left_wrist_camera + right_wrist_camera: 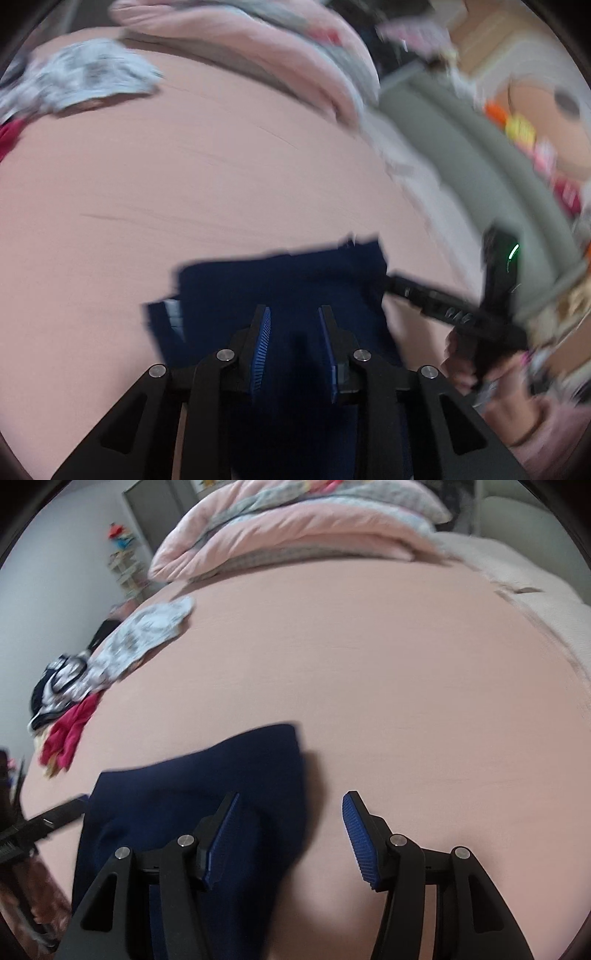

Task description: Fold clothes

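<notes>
A dark navy garment [280,280] lies folded on the pink bed sheet [184,184]. My left gripper [294,314] hovers over its near part with the jaws apart; nothing shows between the pads. In the right wrist view the navy garment [207,794] lies at lower left. My right gripper [291,805] is open and empty, its left finger over the garment's right edge, its right finger over bare sheet [406,683]. The right gripper also shows in the left wrist view [443,302] at the garment's right side. The left wrist view is blurred.
A white-and-grey patterned garment [144,642], a navy-white one [55,686] and a red one [70,731] lie along the bed's left edge. A folded pink-and-grey quilt [295,528] sits at the head. A grey bed frame [480,155] runs along the right.
</notes>
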Demonstrator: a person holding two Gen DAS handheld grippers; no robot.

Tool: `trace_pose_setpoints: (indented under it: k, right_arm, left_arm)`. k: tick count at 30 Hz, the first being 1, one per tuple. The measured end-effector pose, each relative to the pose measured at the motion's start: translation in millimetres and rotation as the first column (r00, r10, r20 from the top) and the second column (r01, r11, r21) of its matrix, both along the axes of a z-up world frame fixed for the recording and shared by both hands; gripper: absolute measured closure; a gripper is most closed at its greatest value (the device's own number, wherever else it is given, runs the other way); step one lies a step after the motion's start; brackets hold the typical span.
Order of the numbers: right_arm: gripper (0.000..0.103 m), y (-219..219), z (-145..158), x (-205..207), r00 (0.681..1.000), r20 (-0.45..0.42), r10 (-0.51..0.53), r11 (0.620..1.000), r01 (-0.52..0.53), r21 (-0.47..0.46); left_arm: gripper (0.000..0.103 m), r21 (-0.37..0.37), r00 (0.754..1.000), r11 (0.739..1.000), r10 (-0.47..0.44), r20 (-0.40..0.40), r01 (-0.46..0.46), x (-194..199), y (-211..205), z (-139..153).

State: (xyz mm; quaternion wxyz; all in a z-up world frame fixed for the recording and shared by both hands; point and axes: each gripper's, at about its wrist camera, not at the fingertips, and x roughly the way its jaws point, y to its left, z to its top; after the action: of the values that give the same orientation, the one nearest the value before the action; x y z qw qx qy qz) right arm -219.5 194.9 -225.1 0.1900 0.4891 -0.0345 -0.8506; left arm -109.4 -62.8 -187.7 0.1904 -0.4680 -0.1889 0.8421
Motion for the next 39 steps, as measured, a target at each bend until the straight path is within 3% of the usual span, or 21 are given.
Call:
trace_pose_setpoints:
  k: [3,6,8,10,12,13,15,17,19,20,26,31,34,37,39]
  right_arm:
    - [0.048,-15,-11,-1,1.0,0.002,0.03,0.998,-0.03,0.053]
    - [0.048,-11,-10,-5,0.999,0.0,0.038,0.999,-0.038,0.028]
    - [0.048,-7,-3,-6,0.998,-0.009,0.056,0.998,-0.056,-0.02]
    - [0.048,-8,3,-10,0.998,-0.04,0.047,0.999,-0.046,0.029]
    - [0.048,-10,5,-11,0.997,-0.073,0.019,0.991,-0.009,0.131]
    - [0.048,-8,3,-12,0.998,-0.069,0.01,0.991,-0.001,0.131]
    - [0.048,-7,-3,-15,0.999,-0.031,0.02,0.995,-0.017,0.097]
    - [0.046,-9,-13,-19,0.995,0.045,0.086,0.995,-0.088,0.043]
    - [0.041,-24,-25,-14,0.978,0.079,0.192,0.977,-0.198,0.077]
    - [0.042,-30,-23,-10,0.978,0.045,0.205,0.969,-0.209,0.132]
    - [0.042,-11,-7,-15,0.996,-0.083,0.016,0.978,0.002,0.207]
    - [0.042,-11,29,39,0.988,-0.121,0.095,0.988,-0.079,0.133]
    - [0.042,-15,30,77,0.988,-0.079,0.132,0.985,-0.121,0.126]
    - [0.042,-17,7,102,0.993,-0.01,0.116,0.981,-0.113,0.161]
    - [0.042,-9,-14,111,0.996,0.046,0.072,0.975,-0.08,0.205]
  left_arm:
    - [0.081,-0.083,0.998,0.996,0.036,0.055,-0.031,1,-5,-9]
    - [0.101,-0.168,0.991,0.984,0.075,0.107,-0.057,2,-11,-19]
    - [0.101,-0.254,0.988,0.964,0.108,0.112,-0.076,8,-17,-17]
    - [0.1,-0.282,0.986,0.953,0.139,0.096,-0.107,15,-25,-9]
    - [0.1,-0.288,0.986,0.946,0.166,0.034,-0.149,15,-28,5]
    - [0.1,-0.281,0.986,0.947,0.167,0.005,-0.158,15,-29,12]
    - [0.1,-0.22,0.996,0.971,0.087,-0.032,-0.092,8,-19,19]
    - [0.1,-0.28,0.997,0.957,0.071,-0.013,-0.072,2,-13,8]
    - [0.1,-0.329,0.998,0.943,0.062,0.007,-0.056,-4,-10,-3]
    - [0.1,-0.311,0.996,0.948,0.082,0.021,-0.072,-4,-22,-8]
    - [0.1,-0.252,0.994,0.962,0.112,0.022,-0.102,25,-39,12]
    - [0.096,-0.213,0.994,0.972,0.107,0.011,-0.102,53,-42,34]
    - [0.085,-0.223,0.999,0.974,-0.048,-0.01,0.045,61,2,31]
    - [0.074,-0.346,0.996,0.934,-0.08,0.03,0.085,64,21,16]
    - [0.07,-0.453,0.995,0.887,-0.059,0.077,0.087,78,18,5]
